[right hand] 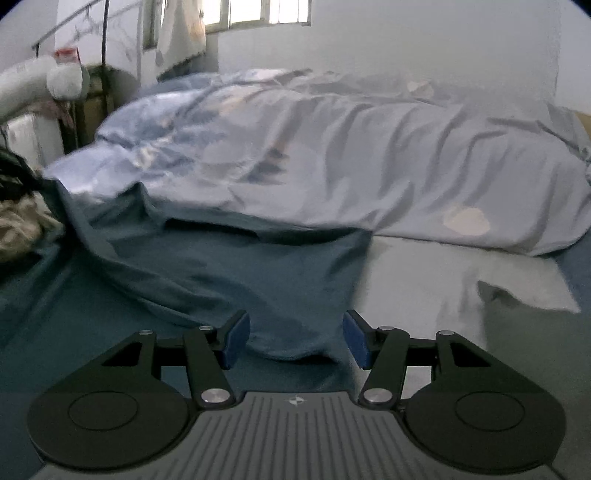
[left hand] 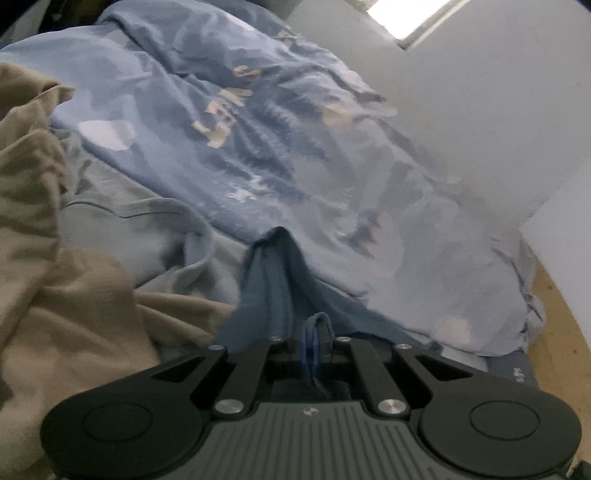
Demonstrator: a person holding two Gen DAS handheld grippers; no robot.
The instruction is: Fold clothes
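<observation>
1 rumpled blue duvet (right hand: 332, 155) covers the bed beneath a window (right hand: 258, 11).

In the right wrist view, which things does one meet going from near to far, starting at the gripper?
Right gripper → dark blue garment → pale blue quilt → window.
</observation>
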